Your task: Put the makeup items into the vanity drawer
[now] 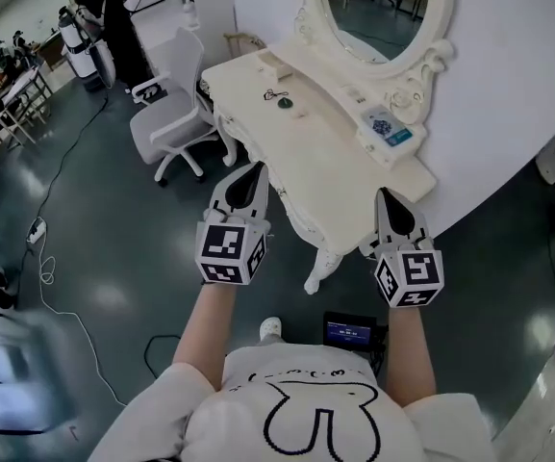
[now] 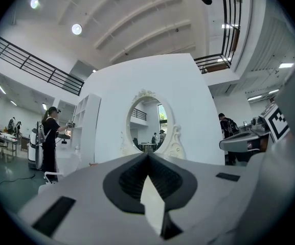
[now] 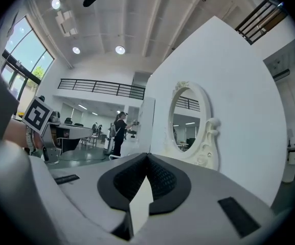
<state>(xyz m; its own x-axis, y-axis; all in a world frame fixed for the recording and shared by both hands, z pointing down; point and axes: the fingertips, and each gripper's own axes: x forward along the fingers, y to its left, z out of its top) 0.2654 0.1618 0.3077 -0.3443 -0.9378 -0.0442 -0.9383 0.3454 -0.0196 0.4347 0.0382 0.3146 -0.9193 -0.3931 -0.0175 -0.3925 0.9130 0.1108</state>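
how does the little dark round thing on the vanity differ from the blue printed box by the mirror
The round thing is dark green; the box is white with blue print. The round thing is small and disc-like; the box is rectangular and clearly bigger. The round thing lies on the open top toward the far end; the box sits at the base of the mirror, nearer the person. Both rest on the vanity top.

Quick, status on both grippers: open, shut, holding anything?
Left gripper: closed, nothing held.
Right gripper: closed, nothing held.
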